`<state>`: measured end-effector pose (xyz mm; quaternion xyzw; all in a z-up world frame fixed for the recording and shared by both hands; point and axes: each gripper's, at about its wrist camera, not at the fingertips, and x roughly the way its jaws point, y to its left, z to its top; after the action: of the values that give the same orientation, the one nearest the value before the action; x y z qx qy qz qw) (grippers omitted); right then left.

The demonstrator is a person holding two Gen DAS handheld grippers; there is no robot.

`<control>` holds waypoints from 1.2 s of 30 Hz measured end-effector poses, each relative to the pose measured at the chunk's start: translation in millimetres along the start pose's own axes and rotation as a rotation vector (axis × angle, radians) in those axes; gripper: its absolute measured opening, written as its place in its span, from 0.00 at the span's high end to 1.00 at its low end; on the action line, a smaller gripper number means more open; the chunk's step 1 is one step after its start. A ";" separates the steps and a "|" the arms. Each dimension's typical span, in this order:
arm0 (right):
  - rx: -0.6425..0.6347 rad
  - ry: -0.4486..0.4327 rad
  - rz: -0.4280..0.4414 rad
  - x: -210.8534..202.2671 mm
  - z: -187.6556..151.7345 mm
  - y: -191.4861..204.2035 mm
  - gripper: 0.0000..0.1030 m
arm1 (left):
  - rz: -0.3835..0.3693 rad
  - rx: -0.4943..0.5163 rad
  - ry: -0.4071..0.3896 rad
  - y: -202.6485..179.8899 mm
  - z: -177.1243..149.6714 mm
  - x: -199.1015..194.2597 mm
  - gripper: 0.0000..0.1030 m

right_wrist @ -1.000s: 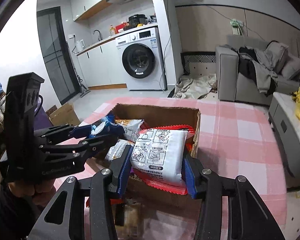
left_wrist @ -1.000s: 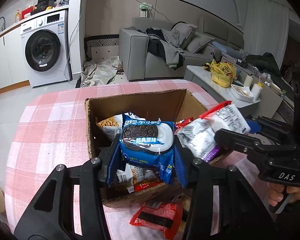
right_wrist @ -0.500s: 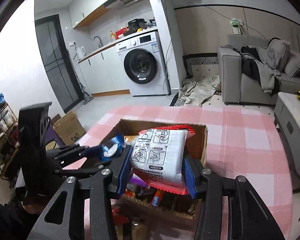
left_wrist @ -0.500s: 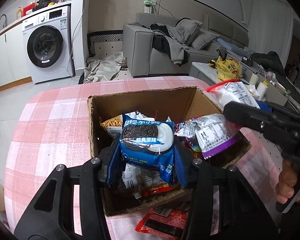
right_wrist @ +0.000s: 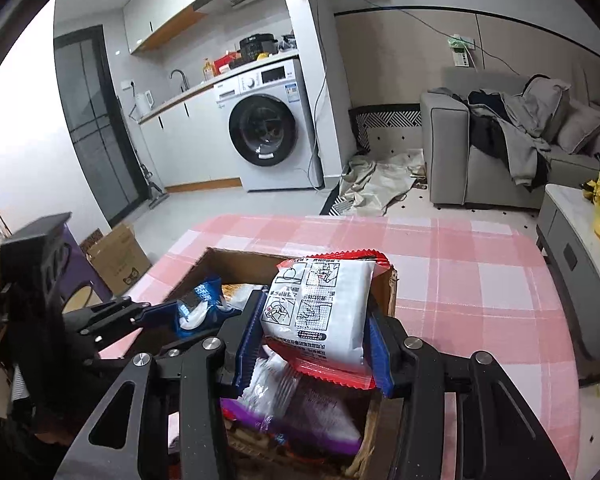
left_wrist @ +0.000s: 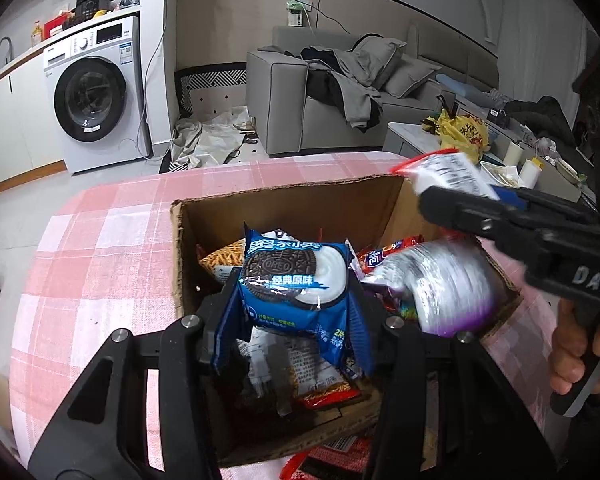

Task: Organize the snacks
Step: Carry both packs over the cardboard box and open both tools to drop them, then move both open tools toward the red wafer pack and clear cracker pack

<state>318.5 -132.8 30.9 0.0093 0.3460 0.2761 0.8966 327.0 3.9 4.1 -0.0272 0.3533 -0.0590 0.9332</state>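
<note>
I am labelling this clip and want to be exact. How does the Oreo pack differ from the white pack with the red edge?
The Oreo pack is blue with a cookie picture; the white pack shows black line drawings. The left gripper holds the Oreo pack; the right gripper holds the white pack. Both are clamped upright over the box.

We saw a blue Oreo cookie packet (left_wrist: pixel 296 284) upright above an open brown cardboard box (left_wrist: pixel 284 208) of mixed snack bags; a white, red-edged printed packet (right_wrist: pixel 320 312) hung at two o'clock.
</note>
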 end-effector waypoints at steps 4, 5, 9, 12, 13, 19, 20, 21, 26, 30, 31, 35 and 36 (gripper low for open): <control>0.006 0.026 0.001 12.4 -3.8 -1.8 0.54 | 0.015 0.034 0.003 -9.0 -3.5 8.9 0.57; 0.004 0.027 -0.001 14.0 -4.5 -1.0 0.54 | 0.018 0.040 0.002 -10.6 -3.2 10.7 0.57; 0.009 0.025 0.000 14.2 -4.8 -2.2 0.54 | 0.013 0.041 0.011 -17.7 -1.7 13.0 0.57; 0.001 0.010 0.017 7.8 -4.9 0.4 0.49 | 0.003 0.034 0.032 -20.6 -1.1 13.2 0.53; -0.004 0.010 0.018 4.7 -6.3 1.7 0.47 | -0.003 0.031 0.036 -19.3 -2.4 11.0 0.49; -0.018 -0.025 0.023 -21.7 -13.6 6.8 0.21 | -0.009 0.001 0.009 -17.0 -2.3 -16.4 0.21; -0.018 -0.025 0.023 -25.0 -14.7 7.2 0.20 | -0.016 -0.003 0.005 -16.1 -3.8 -23.0 0.21; -0.020 -0.034 0.015 -31.1 -18.0 8.0 0.16 | -0.021 -0.006 0.004 -14.9 -5.5 -28.9 0.20; -0.031 -0.064 0.034 -59.2 -38.5 10.8 0.06 | -0.018 -0.010 -0.007 -13.0 -24.9 -61.7 0.08; -0.031 -0.069 0.010 -76.7 -61.8 13.5 0.01 | -0.017 -0.005 -0.036 -10.0 -47.6 -90.4 0.00; -0.029 -0.061 0.006 -79.1 -68.4 14.2 0.01 | -0.008 -0.001 -0.036 -9.7 -54.6 -96.7 0.00; -0.039 -0.017 0.011 -85.2 -93.6 17.5 0.00 | 0.005 0.012 -0.036 -5.8 -78.0 -115.8 0.00; -0.043 -0.012 0.012 -85.6 -98.6 19.9 0.00 | 0.012 0.012 -0.037 -4.6 -83.7 -119.4 0.00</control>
<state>195.0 -176.1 12.7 -0.0060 0.3346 0.2889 0.8969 182.3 14.0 20.3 -0.0207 0.3360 -0.0552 0.9400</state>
